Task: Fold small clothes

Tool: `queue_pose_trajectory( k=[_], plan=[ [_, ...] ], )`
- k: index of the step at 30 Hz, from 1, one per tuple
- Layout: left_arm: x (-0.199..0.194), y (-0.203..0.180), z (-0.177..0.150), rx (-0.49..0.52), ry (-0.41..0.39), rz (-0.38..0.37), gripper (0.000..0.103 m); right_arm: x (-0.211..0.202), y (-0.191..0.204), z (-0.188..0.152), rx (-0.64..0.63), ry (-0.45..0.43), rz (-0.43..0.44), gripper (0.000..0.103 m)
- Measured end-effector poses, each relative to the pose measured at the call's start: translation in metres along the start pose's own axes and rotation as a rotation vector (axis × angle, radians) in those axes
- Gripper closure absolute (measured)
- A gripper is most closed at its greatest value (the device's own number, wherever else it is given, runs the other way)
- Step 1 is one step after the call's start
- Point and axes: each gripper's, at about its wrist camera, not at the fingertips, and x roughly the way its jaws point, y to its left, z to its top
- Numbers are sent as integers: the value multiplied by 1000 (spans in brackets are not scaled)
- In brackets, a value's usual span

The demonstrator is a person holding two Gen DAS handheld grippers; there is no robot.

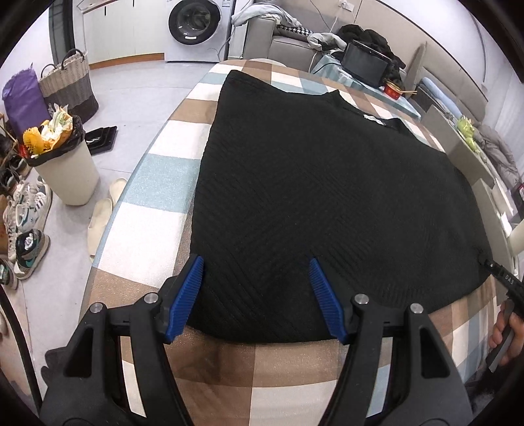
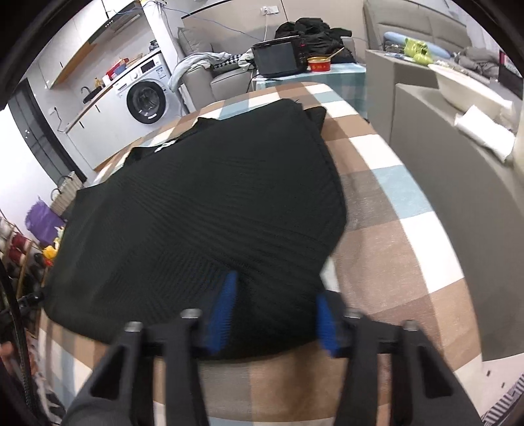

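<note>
Lying flat on the checked cloth of the counter (image 1: 144,229) is a black ribbed garment (image 1: 327,196), spread wide with its white neck label (image 1: 373,118) at the far edge. The left tongs (image 1: 256,268) stand fairly wide over the near left corner of the garment; their blue ribbed pads (image 1: 191,285) straddle the hem, and nothing is pinched between them. At the right edge of the left wrist view a hand (image 1: 511,334) grips a dark handle beside the garment's near right corner. In the right wrist view the right tongs (image 2: 277,296) sit at the near right part of the garment (image 2: 203,209), their blue pads (image 2: 226,304) blurred, with a hump of black fabric rising between them; the gap between the pads is narrower than on the left, but whether they press on the cloth I cannot tell through the blur. The garment's right edge is doubled over itself along its length. Beyond the counter stand a washing machine (image 1: 193,26), a grey sofa (image 1: 278,46) piled with clothes, a black screen (image 1: 365,62) and a red tin (image 1: 393,90) on a side table. On the floor to the left are a full waste bin (image 1: 65,170), a woven basket (image 1: 68,85), a purple bag (image 1: 21,98), pale slippers (image 1: 104,209) and several sneakers (image 1: 26,222).
</note>
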Motion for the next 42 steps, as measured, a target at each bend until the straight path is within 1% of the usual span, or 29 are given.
queue_pose_trajectory(
  k=[1, 2, 4, 7, 9, 11, 12, 13, 15, 18, 20, 21, 23, 27, 31, 34, 36, 40, 42],
  plan=[
    [0, 0, 1, 6, 4, 2, 39, -2, -2, 0, -1, -12, 3, 81],
    [1, 0, 3, 11, 7, 6, 39, -4, -3, -1, -3, -19, 4, 86],
    [1, 0, 3, 21, 18, 17, 39, -13, -7, -1, -6, -33, 4, 87],
    [-5, 6, 2, 15, 22, 21, 39, -17, -12, -1, 0, -7, -1, 87],
    [-10, 12, 1, -1, 25, 27, 39, -15, -11, -1, -5, 16, -7, 84],
    [-15, 19, 0, -16, 26, 44, 39, -18, -9, -1, -5, 18, -19, 70],
    [-18, 22, -2, -25, 27, 50, 39, -20, -9, 0, 6, 18, -12, 66],
    [-21, 25, -3, -38, 30, 52, 39, -22, -9, 1, 10, 12, -10, 59],
    [-26, 32, -7, -58, 28, 48, 39, -31, -6, 4, 7, -27, -13, 58],
    [-32, 39, -16, -110, 28, 31, 39, -43, -2, 8, 4, -74, -15, 51],
    [-35, 43, -24, -152, 38, 5, 39, -52, 2, 10, 6, -122, -17, 40],
    [-36, 44, -29, -176, 36, -8, 39, -57, 4, 11, 7, -147, -16, 37],
    [-38, 45, -35, -199, 31, -20, 39, -61, 10, 15, -3, -168, 6, 30],
    [-40, 41, -45, -226, 28, -49, 39, -54, 30, 17, -47, -163, 67, 25],
    [-37, 34, -53, -230, 39, -82, 39, -43, 45, 16, -67, -115, 101, 23],
    [-33, 30, -55, -235, 52, -101, 39, -36, 53, 14, -71, -105, 128, 19],
    [-30, 25, -55, -225, 49, -121, 39, -29, 58, 15, -68, -89, 133, 19],
    [-19, 14, -49, -203, 44, -119, 39, -28, 71, 12, -87, -95, 141, 19],
    [-13, 7, -43, -187, 31, -100, 39, -27, 74, 7, -84, -94, 157, 19]
  ],
)
